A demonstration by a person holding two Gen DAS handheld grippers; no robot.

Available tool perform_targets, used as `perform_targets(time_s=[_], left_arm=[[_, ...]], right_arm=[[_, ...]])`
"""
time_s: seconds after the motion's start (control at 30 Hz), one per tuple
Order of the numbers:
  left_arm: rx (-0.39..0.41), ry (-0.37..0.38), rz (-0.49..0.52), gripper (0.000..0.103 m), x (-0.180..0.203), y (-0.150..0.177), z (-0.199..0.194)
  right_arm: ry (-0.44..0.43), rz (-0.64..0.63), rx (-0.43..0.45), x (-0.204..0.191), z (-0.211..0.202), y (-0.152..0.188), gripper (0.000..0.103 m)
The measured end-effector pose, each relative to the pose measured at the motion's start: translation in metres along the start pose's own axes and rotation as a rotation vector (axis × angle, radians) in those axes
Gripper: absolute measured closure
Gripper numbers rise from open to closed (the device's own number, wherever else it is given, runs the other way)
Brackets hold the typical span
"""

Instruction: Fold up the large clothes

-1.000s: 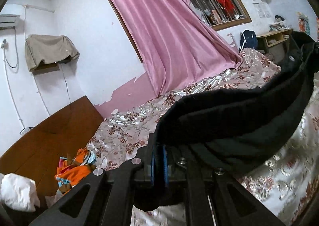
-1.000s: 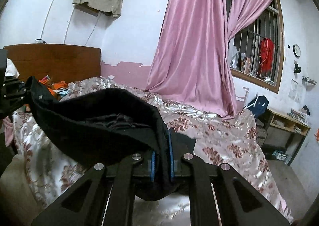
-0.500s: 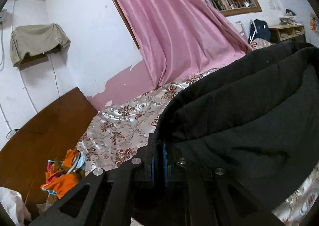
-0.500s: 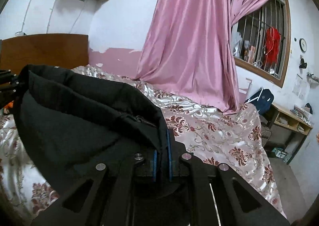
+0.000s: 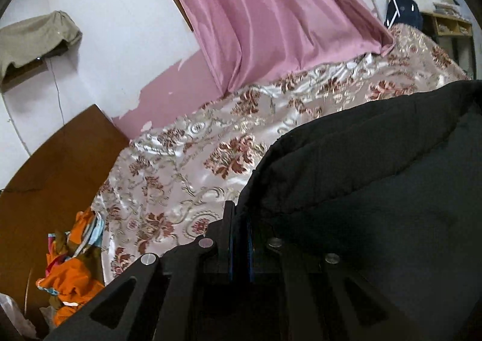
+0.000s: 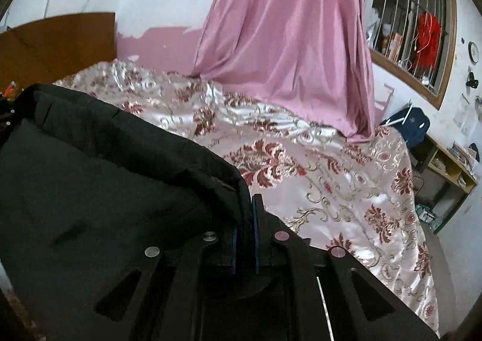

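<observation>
A big black garment (image 5: 376, 190), thick and padded-looking with stitched seams, is stretched between the two grippers and held above a bed. Its top hem is pinched at one corner by the left gripper (image 5: 240, 220) and at the other by the right gripper (image 6: 245, 214); both sets of blue pads are clamped tight on the fabric, hardly any gap. The rest of the cloth hangs down and fills most of the lower part of each view.

Under and beyond it, the floral satin bedspread (image 6: 331, 178) is spread wide, with lots of bare surface towards the wall. A pink curtain (image 6: 286, 40) is draped onto the far edge of the bed. A wooden headboard (image 5: 51, 172) closes off one end, with a heap of orange clothes (image 5: 72, 268) piled by it. Past the other end, a dark blue bag (image 6: 412, 127) and a shelf unit (image 6: 449, 169) are seen, well apart from the garment.
</observation>
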State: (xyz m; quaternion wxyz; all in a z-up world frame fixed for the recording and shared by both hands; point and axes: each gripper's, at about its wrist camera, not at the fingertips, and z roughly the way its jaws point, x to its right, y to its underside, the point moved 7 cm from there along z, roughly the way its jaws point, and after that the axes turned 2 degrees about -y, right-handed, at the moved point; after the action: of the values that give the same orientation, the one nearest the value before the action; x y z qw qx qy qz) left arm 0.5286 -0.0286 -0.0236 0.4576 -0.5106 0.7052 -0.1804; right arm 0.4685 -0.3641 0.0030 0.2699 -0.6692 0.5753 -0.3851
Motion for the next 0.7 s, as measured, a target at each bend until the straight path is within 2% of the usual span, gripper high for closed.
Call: perform_targets(time_s=[0.2, 0.37, 0.43, 0.47, 0.5, 0.57, 0.6, 0.63, 0.7], left_arm=[[-0.047, 0.023, -0.001, 0.095, 0.016, 0.01, 0.038], [-0.045, 0.07, -0.046, 0.091, 0.014, 0.013, 0.043], [-0.035, 0.102, -0.069, 0.08, 0.01, 0.013, 0.04], [-0.029, 0.122, -0.091, 0.061, 0.006, 0.011, 0.036], [-0.018, 0.138, -0.124, 0.028, 0.0, 0.01, 0.031], [0.022, 0.156, -0.195, 0.009, -0.015, 0.006, 0.016], [0.042, 0.169, -0.22, 0.009, -0.02, 0.005, 0.009], [0.054, 0.184, -0.239, 0.009, -0.025, 0.004, 0.002], [0.058, 0.193, -0.247, 0.009, -0.028, 0.003, -0.012]], right_arm=[[0.018, -0.02, -0.045, -0.011, 0.036, 0.015, 0.096], [0.03, -0.031, -0.057, -0.015, 0.048, 0.018, 0.096], [0.021, -0.031, -0.058, -0.017, 0.051, 0.018, 0.095], [0.013, -0.029, -0.058, -0.016, 0.051, 0.018, 0.095], [-0.004, -0.019, -0.057, -0.015, 0.051, 0.018, 0.094], [-0.079, 0.028, -0.038, -0.011, 0.043, 0.015, 0.088], [-0.107, 0.058, -0.019, -0.007, 0.037, 0.016, 0.078], [-0.123, 0.087, -0.002, -0.004, 0.03, 0.015, 0.059], [-0.152, 0.135, 0.042, 0.001, 0.013, 0.013, 0.039]])
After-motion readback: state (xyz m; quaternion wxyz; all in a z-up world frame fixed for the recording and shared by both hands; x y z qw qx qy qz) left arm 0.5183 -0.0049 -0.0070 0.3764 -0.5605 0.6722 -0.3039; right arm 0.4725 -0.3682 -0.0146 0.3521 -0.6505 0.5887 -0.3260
